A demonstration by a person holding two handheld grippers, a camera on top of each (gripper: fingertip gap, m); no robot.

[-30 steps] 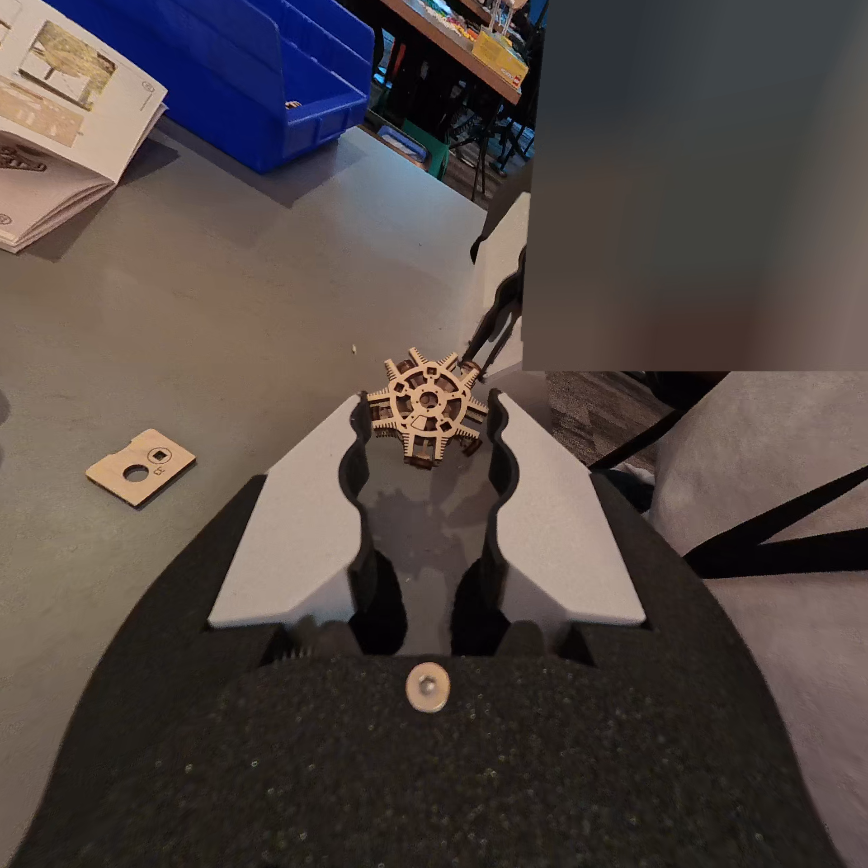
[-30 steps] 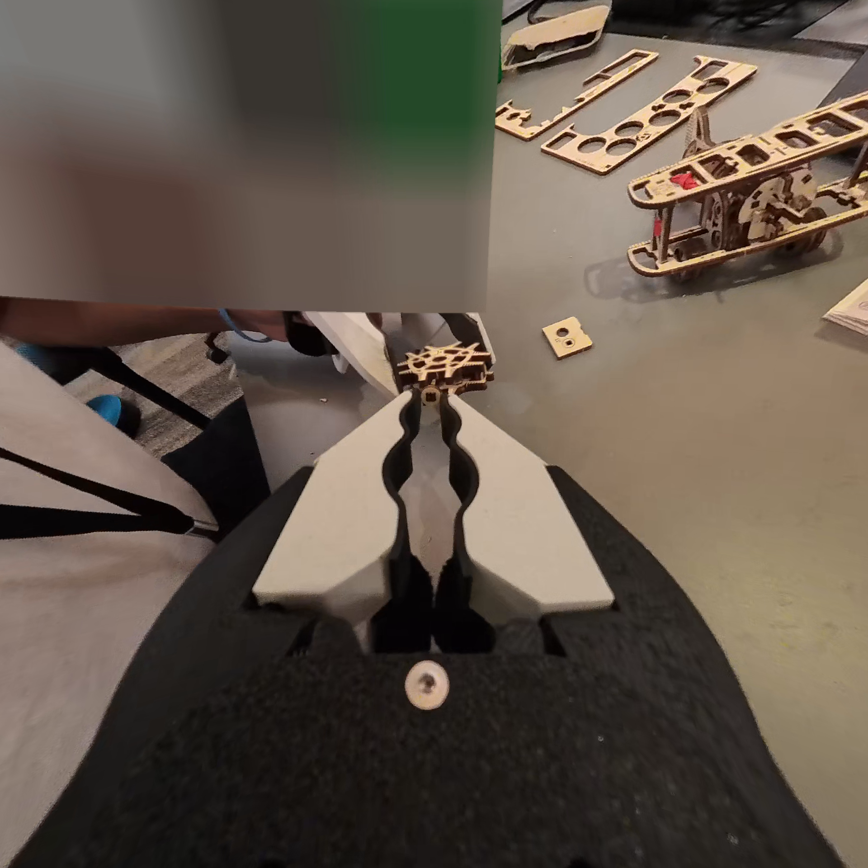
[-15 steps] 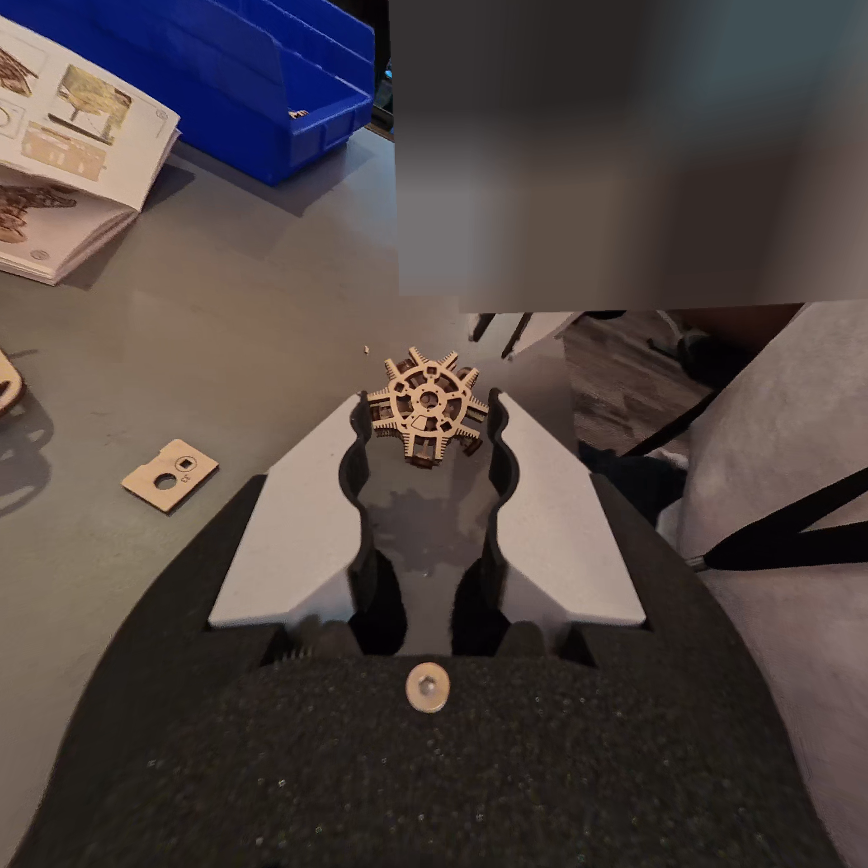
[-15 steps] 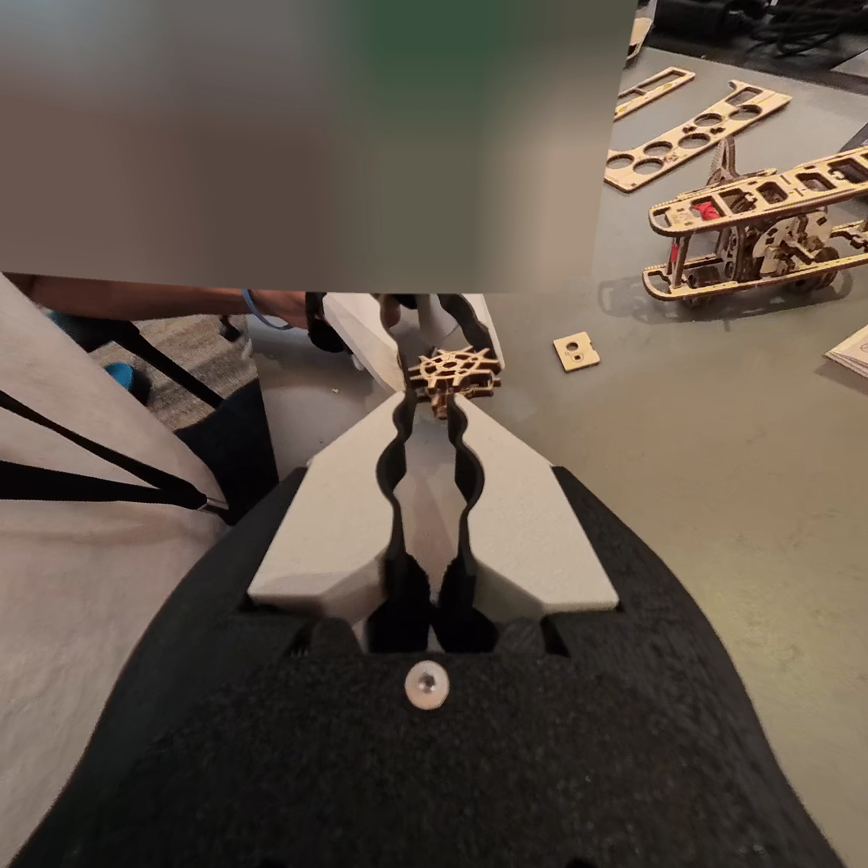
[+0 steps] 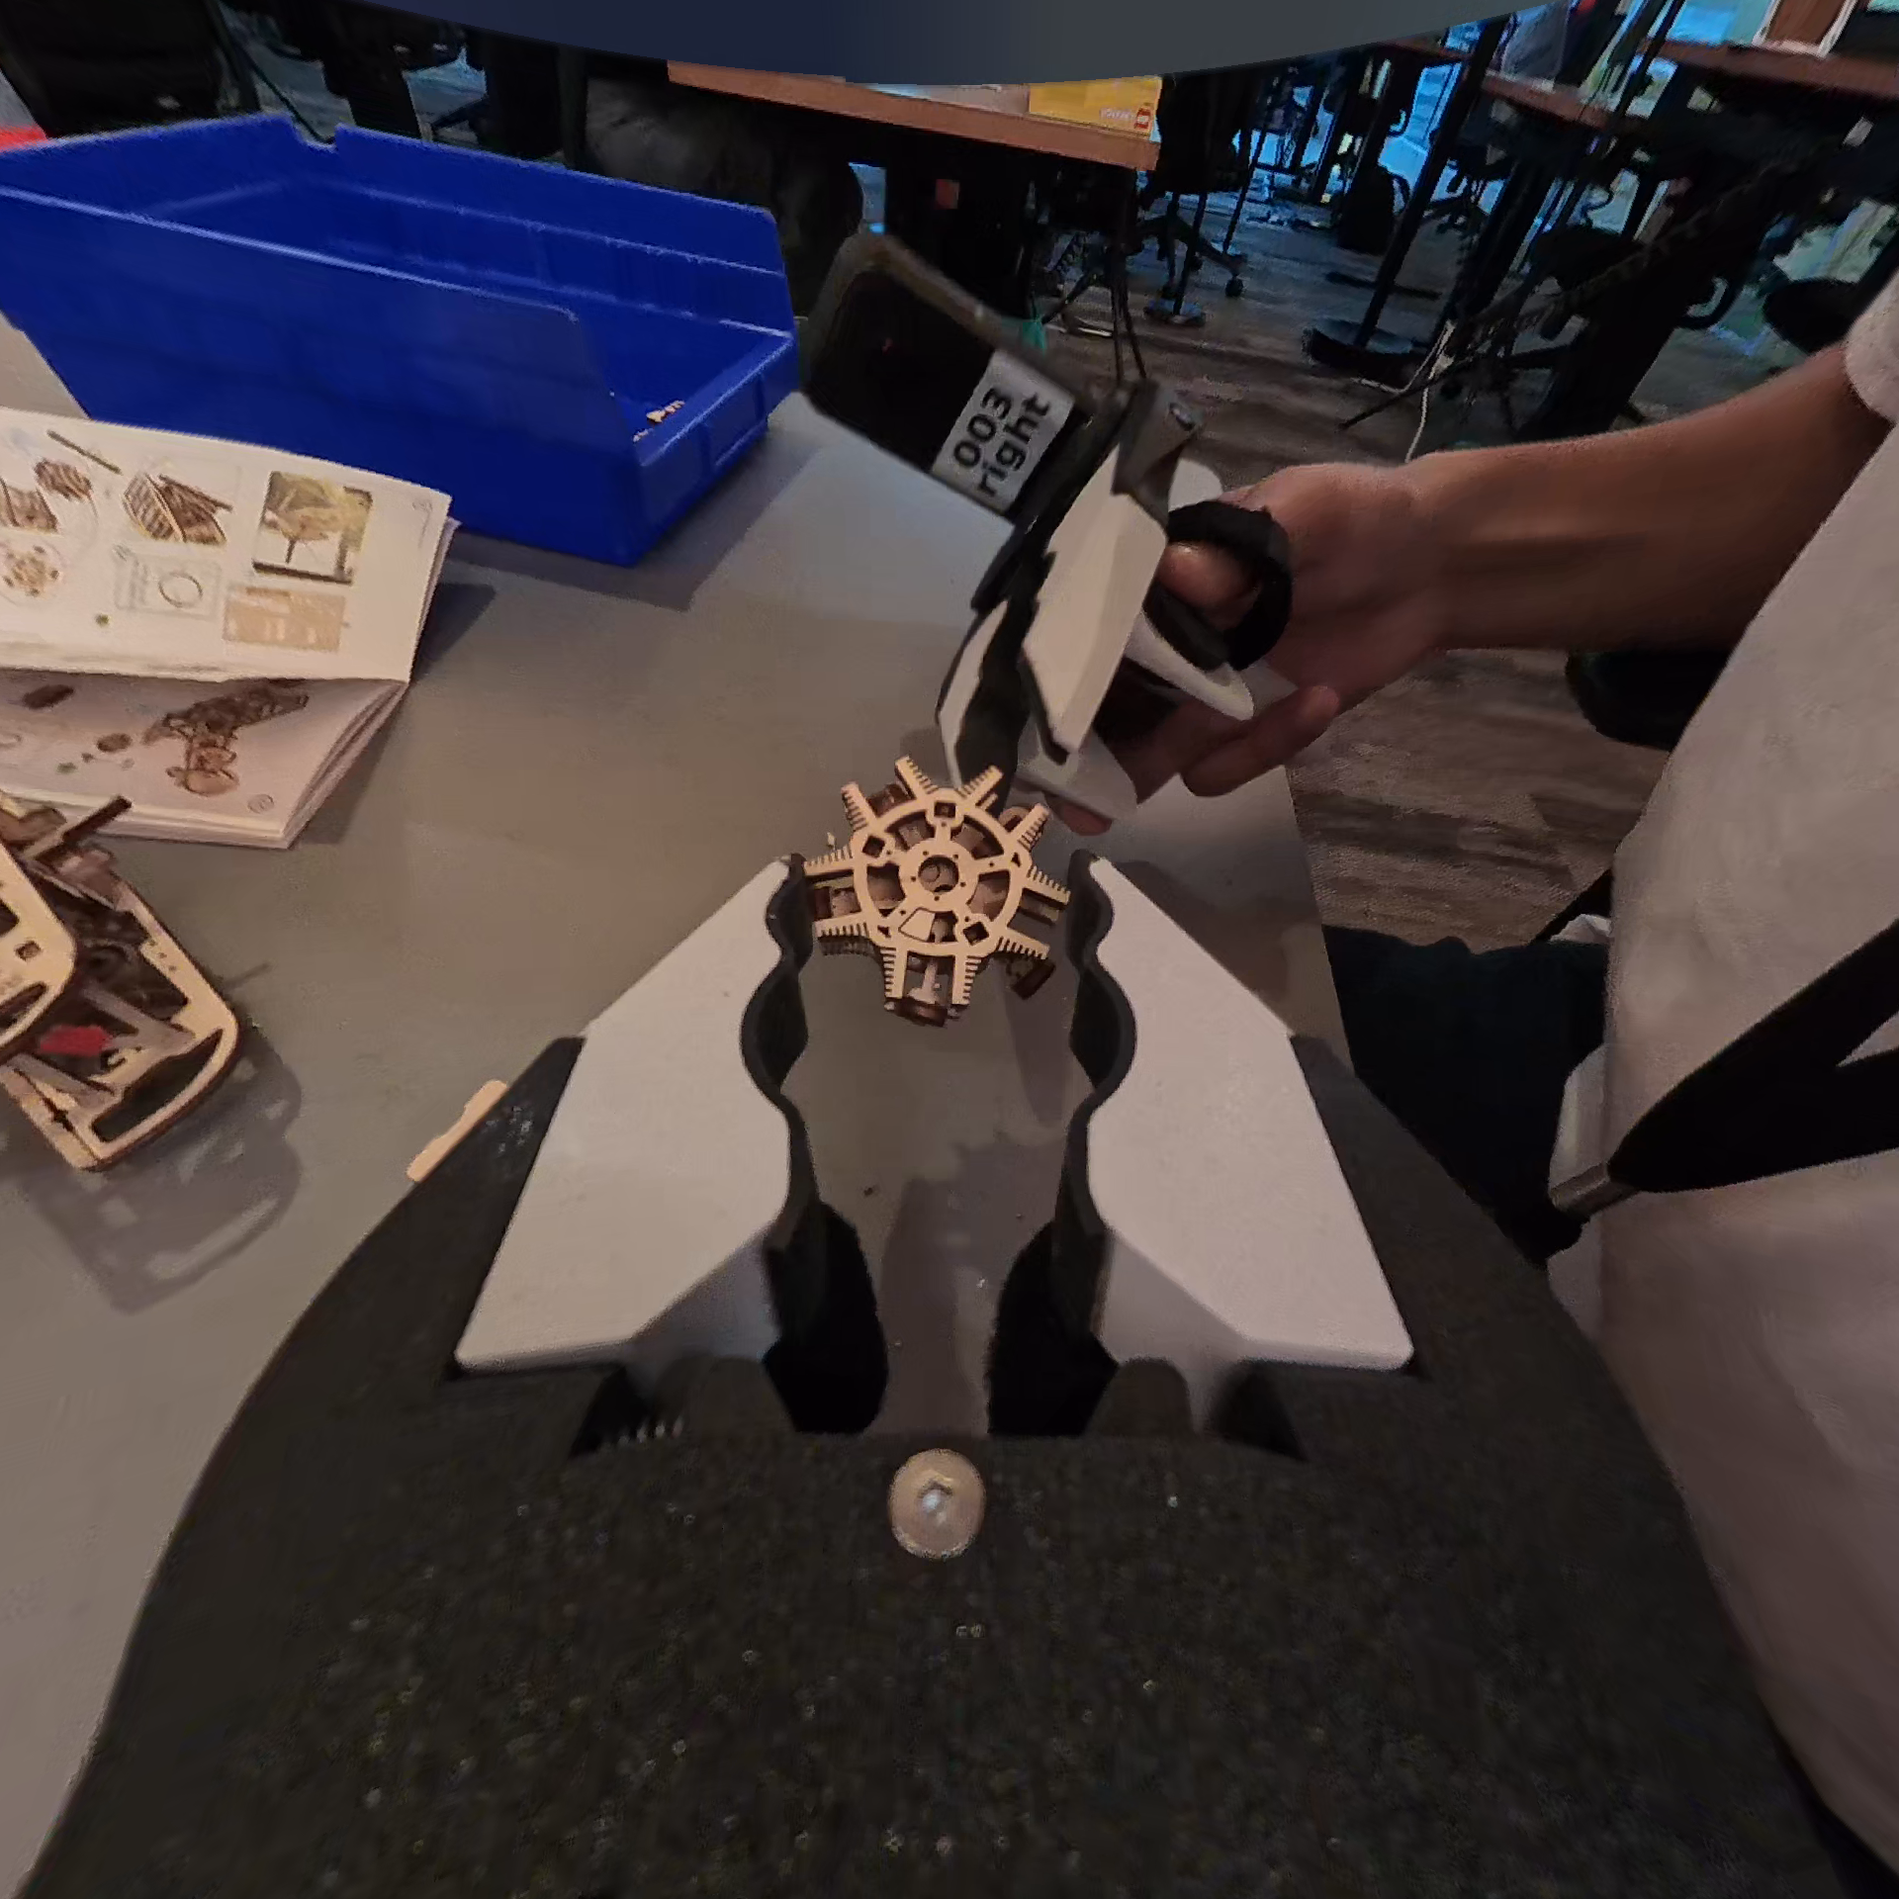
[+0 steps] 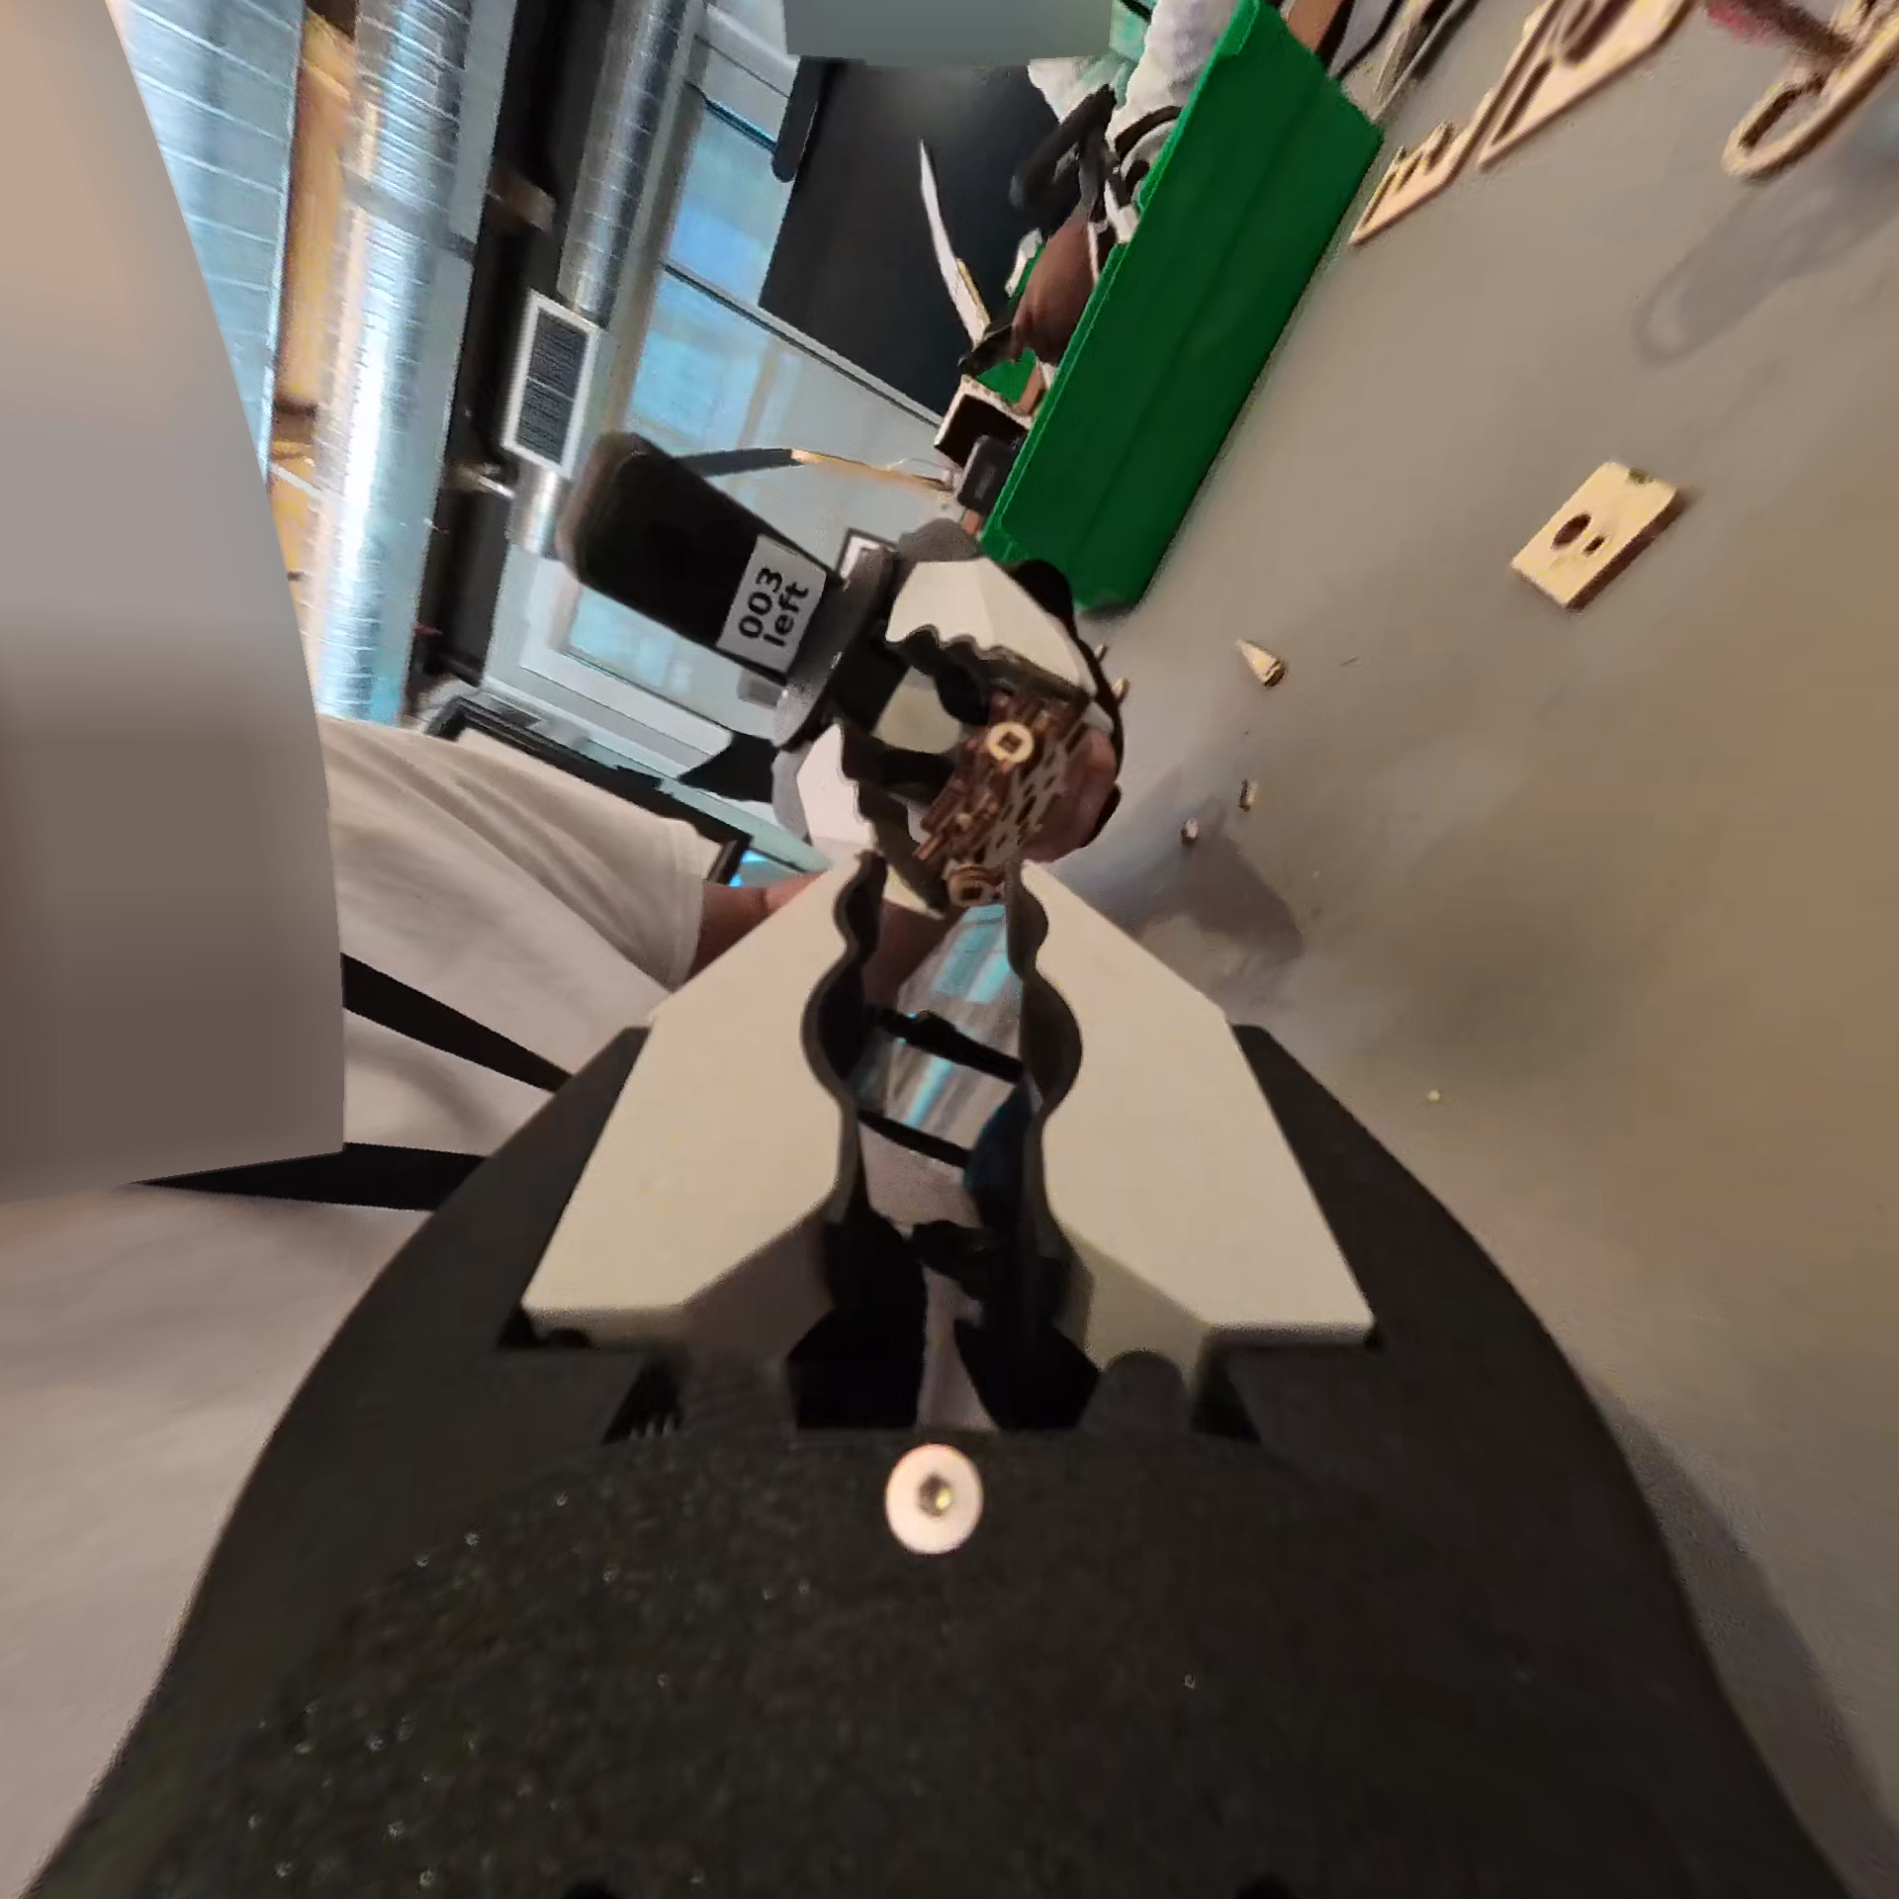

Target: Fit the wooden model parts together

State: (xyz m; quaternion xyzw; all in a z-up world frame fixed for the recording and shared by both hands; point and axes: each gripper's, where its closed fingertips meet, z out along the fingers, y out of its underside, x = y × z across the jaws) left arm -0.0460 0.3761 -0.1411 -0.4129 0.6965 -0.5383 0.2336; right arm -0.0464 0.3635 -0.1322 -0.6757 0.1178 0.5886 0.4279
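We see the wooden radial engine piece (image 5: pixel 937 904) clamped between the left gripper (image 5: pixel 935 889) tips, above the near table (image 5: pixel 575 781) edge. The right gripper (image 6: pixel 951 884), jaws slightly apart, touches its far right rim. A blue bin (image 5: pixel 411 319) sits far left.

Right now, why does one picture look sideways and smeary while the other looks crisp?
Right wrist view: camera rolled, so the grey table stands on edge; the far pale wooden cut-out sheets smear with motion blur. Left wrist view: level and sharp on the round spiked wooden engine part, with wide-angle bending at the edges.
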